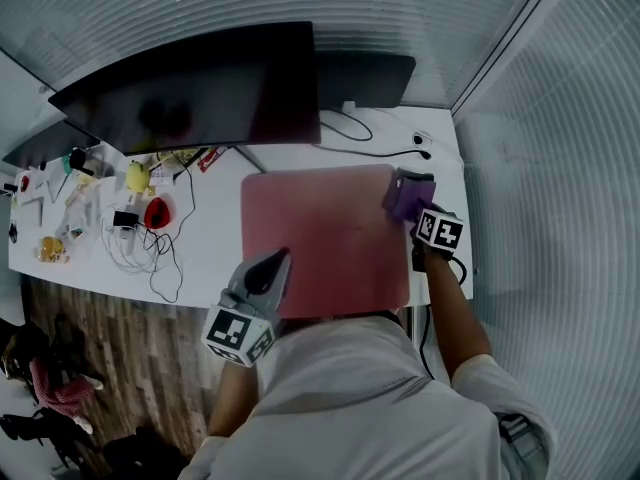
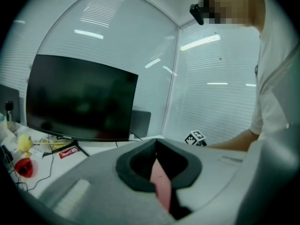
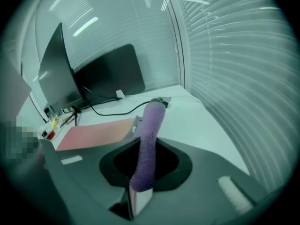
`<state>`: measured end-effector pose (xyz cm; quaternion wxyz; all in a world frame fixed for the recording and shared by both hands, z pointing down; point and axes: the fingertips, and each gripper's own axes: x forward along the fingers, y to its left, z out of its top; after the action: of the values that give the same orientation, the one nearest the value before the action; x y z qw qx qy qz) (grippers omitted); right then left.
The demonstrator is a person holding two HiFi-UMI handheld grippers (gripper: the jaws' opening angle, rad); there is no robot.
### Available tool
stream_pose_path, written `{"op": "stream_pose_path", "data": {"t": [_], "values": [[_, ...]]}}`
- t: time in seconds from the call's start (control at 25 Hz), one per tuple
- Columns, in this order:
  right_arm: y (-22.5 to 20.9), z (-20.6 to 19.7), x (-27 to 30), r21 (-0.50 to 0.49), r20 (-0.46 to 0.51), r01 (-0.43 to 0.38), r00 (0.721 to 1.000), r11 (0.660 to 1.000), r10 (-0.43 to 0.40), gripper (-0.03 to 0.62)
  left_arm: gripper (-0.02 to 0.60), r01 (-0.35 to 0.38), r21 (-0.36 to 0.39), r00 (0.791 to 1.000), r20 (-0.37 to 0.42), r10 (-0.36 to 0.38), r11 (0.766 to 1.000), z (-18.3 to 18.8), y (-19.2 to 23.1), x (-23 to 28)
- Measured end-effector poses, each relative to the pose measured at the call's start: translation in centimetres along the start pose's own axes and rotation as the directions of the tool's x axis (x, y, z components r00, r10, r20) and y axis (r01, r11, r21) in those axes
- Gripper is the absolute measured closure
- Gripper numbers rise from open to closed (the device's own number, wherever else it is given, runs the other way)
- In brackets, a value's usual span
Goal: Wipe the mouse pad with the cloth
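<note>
A pink mouse pad (image 1: 325,238) lies flat on the white desk (image 1: 215,243) in front of the person. My left gripper (image 1: 275,261) is at the pad's near left corner. In the left gripper view its jaws are shut on the pad's edge, a pink strip (image 2: 161,182) showing between them. My right gripper (image 1: 418,213) is at the pad's far right corner, shut on a purple cloth (image 1: 408,196). In the right gripper view the cloth (image 3: 147,139) stands up as a roll from the shut jaws, with the pad (image 3: 93,132) lying to the left beyond it.
A large dark monitor (image 1: 190,93) stands behind the pad, and a black cable (image 1: 375,148) runs along the desk's back. Small clutter lies at the left: a red item (image 1: 156,212), a yellow item (image 1: 136,177), white cords (image 1: 130,248). A blind-covered wall borders the desk's right side.
</note>
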<state>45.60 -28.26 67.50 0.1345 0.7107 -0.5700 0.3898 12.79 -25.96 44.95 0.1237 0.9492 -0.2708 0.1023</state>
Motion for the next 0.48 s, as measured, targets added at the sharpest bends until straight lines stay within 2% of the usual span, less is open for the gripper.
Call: {"op": "stream_pose_path", "data": {"t": [0.12, 0.24, 0.48], "values": [[2.9, 0.5, -1.8, 0.002, 0.044, -0.091, 0.995, 0.996, 0.091, 0.540, 0.580, 0.006, 0.008, 1.000, 0.004, -0.006, 1.000, -0.3, 0.6, -1.5], [8.2, 0.1, -3.0, -0.016, 0.026, -0.203, 0.979, 0.979, 0.203, 0.540, 0.580, -0.016, -0.006, 1.000, 0.011, 0.016, 1.000, -0.5, 2.2, -3.9], [22.9, -2.4, -3.5, -0.058, -0.049, -0.410, 0.912, 0.910, 0.408, 0.540, 0.580, -0.064, -0.025, 0.998, 0.012, 0.065, 0.998, -0.3, 6.3, -10.5]]}}
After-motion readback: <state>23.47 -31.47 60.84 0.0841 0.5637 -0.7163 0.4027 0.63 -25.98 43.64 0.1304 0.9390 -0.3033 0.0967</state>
